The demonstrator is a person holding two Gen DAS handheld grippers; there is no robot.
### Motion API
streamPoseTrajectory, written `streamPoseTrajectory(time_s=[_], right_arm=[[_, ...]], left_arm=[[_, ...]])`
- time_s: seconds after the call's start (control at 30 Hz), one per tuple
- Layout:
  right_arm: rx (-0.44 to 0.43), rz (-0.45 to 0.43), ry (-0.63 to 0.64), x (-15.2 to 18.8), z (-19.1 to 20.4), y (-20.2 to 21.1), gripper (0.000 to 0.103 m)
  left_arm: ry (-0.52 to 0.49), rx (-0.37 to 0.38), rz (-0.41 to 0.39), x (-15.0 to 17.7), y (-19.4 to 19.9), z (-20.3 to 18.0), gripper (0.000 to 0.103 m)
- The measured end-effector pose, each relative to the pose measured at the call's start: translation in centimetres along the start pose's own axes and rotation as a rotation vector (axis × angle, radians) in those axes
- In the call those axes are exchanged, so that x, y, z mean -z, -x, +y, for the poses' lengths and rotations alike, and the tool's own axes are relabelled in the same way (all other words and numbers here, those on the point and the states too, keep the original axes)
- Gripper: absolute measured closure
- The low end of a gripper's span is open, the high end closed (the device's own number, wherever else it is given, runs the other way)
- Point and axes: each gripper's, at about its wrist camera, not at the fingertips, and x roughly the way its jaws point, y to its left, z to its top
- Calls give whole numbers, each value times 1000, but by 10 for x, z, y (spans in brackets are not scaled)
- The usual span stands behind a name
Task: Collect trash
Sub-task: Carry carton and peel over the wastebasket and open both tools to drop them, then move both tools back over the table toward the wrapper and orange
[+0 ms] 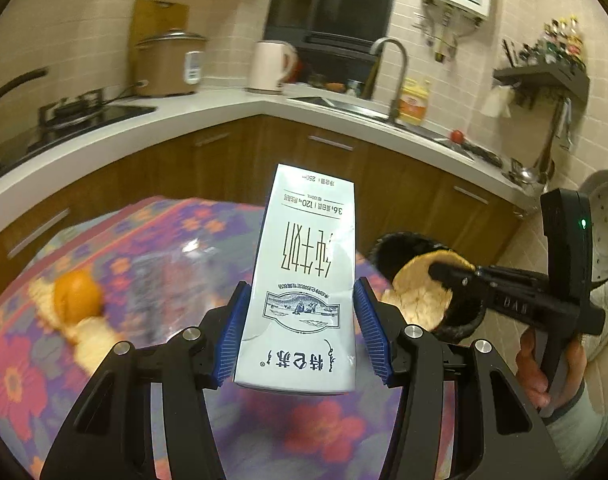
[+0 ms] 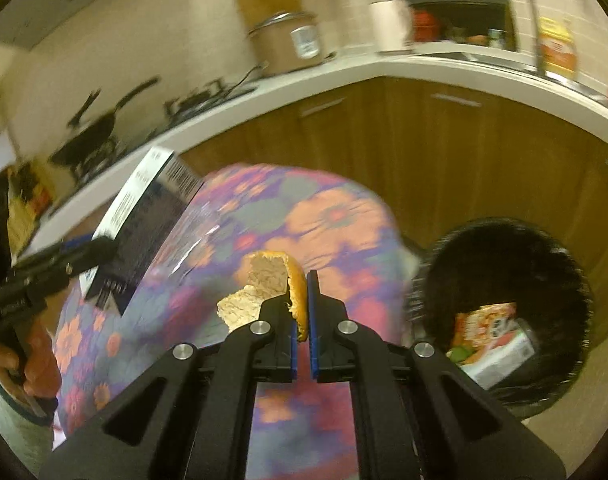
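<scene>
My left gripper (image 1: 301, 300) is shut on a pale blue milk carton (image 1: 304, 280) and holds it above the flowered table (image 1: 183, 232). The carton also shows in the right wrist view (image 2: 143, 224). My right gripper (image 2: 302, 280) is shut on a piece of orange peel (image 2: 271, 276), held over the table's edge near the black-lined trash bin (image 2: 504, 248). In the left wrist view the peel (image 1: 420, 292) hangs in front of the bin (image 1: 388, 248). More orange peel (image 1: 75, 304) lies on the table at the left.
The bin holds a colourful wrapper and a white carton (image 2: 492, 336). A white counter (image 1: 223, 108) with wooden cabinets curves behind the table, bearing a stove, a rice cooker (image 1: 169, 64), a kettle (image 1: 269, 66) and a sink tap (image 1: 396, 76).
</scene>
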Motion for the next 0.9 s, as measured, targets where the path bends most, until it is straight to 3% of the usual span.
streamPoseTrajectory(time_s=[0.2,0.4,0.7,0.8,0.9], right_arm=[[93,-29,-147,-1,-89,12,101],[208,13,-277,13,-169,1,101],[291,121,-351,34,-211,-32,100],[275,159,-375,38,-223,-36,93],[269,165,-385,44,-226,-33,74]], left_arm=[[-56,68,47,-19,-60,-58,53],[-79,155,136,-30,-141,-117,53],[-82,175,255,-11,-218,-169,51],[-100,179,276,-7,-224,-176,51],[-101,188,268,-7,-217,-174,45]])
